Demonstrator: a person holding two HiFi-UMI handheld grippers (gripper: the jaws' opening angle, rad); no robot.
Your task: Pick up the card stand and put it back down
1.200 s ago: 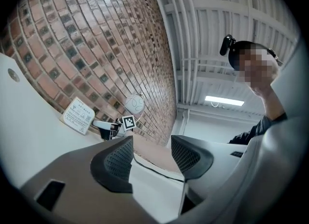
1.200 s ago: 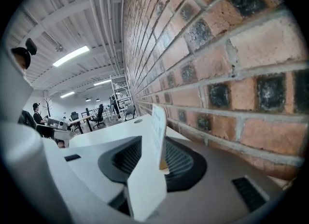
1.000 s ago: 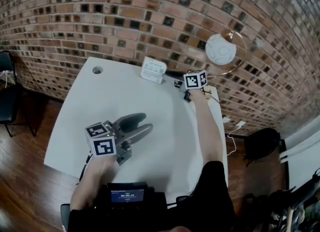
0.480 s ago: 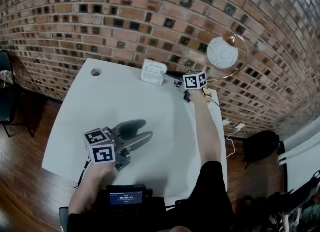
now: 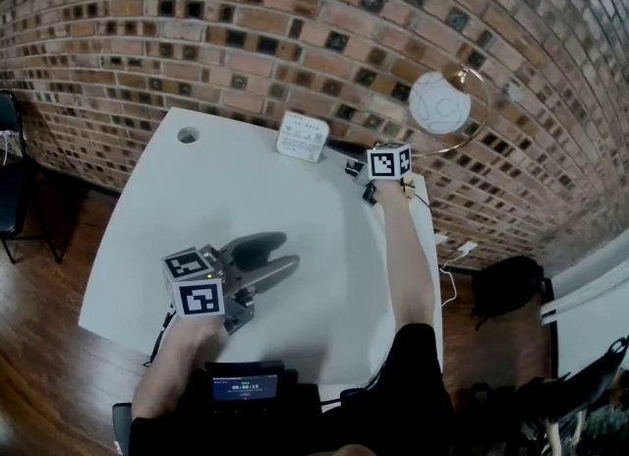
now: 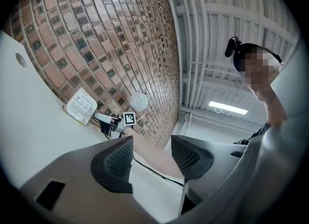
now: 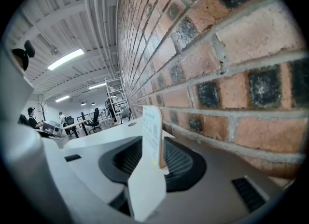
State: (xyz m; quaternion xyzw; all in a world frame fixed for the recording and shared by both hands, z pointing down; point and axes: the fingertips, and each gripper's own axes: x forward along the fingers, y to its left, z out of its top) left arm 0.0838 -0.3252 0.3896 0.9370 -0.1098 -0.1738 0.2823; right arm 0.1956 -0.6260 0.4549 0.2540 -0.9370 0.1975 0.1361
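The card stand (image 5: 301, 137), a small white printed sign, stands upright at the far edge of the white table (image 5: 187, 199), close to the brick wall. My right gripper (image 5: 357, 179) hovers just right of it, jaws pointing at it. In the right gripper view the card stand (image 7: 151, 126) shows edge-on in line between the open jaws of my right gripper (image 7: 153, 158), and neither pad presses on it. My left gripper (image 5: 278, 254) rests on the near part of the table, open and empty. The left gripper view looks past my left gripper (image 6: 152, 158) to the card stand (image 6: 80, 106) and the right gripper (image 6: 107, 123).
A round white lamp (image 5: 438, 102) in a gold ring stands by the wall, right of the right gripper. A cable hole (image 5: 188, 136) sits at the table's far left corner. A black chair (image 5: 8, 179) is at the left, a black bag (image 5: 506, 287) on the floor to the right.
Both grippers keep their places and their jaws stay as they were. Only the head view has shifted slightly.
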